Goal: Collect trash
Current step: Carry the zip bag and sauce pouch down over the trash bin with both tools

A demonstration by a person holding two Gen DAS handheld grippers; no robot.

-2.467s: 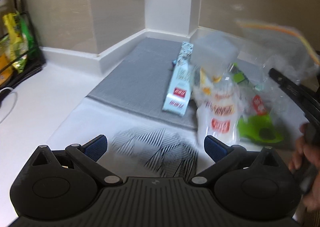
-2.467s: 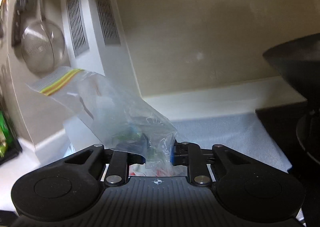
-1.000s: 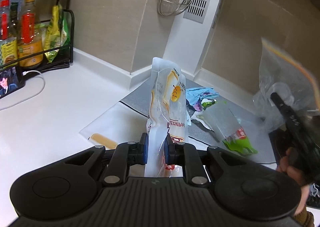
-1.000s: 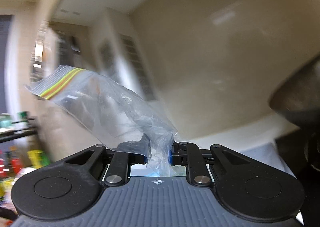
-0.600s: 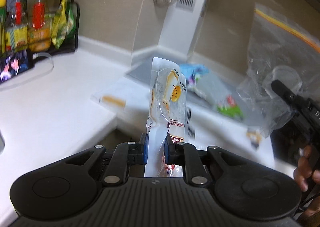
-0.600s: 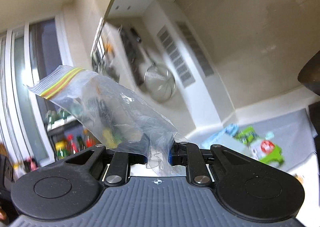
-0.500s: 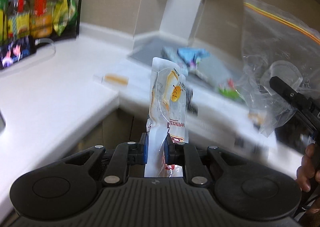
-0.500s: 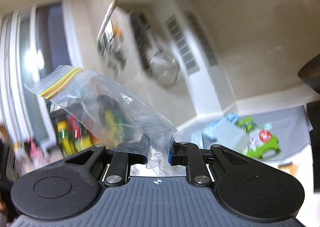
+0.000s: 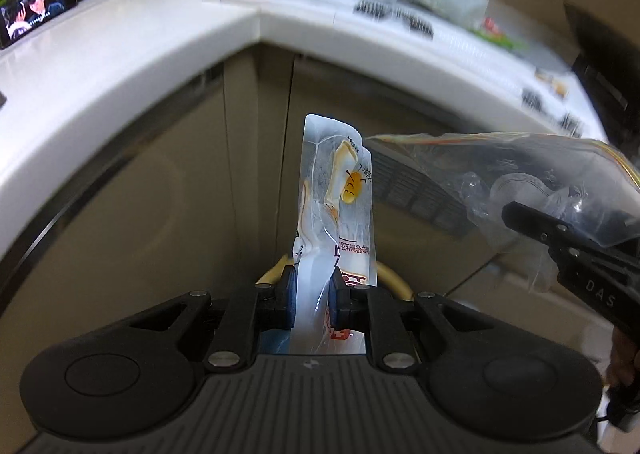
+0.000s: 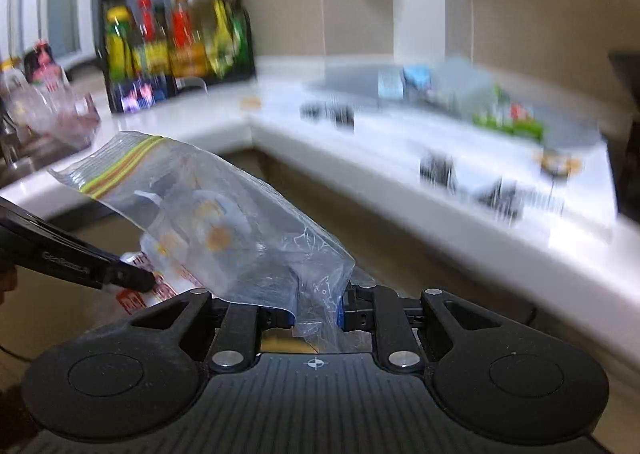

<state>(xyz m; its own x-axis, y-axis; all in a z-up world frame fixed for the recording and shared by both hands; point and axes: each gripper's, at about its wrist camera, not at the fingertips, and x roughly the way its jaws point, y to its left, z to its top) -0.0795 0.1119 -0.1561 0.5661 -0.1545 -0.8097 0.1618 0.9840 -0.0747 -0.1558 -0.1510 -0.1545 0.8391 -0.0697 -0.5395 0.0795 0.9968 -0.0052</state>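
- The left tongs (image 9: pixel 313 296) are clenching a white pouch (image 9: pixel 335 210), its long axis pointing straight ahead.
- The right tongs (image 10: pixel 316 312) are gripping a clear zip bag (image 10: pixel 224 222), hanging just right of the pouch.

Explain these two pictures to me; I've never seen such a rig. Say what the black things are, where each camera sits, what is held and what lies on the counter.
No robot here: a person holds a hand-operated two-finger gripper in each hand, and a fisheye camera on each one looks forward along its fingers. The black shape at the bottom of each picture is the gripper's own body.

In the left wrist view, the left gripper is shut on a white snack wrapper that stands upright between its blue pads. In the right wrist view, the right gripper is shut on a crumpled clear zip bag with a coloured seal strip.

Both are held below and in front of the white counter. On the counter lie more wrappers, blurred by motion, on a grey mat. A rack of bottles stands at the back.
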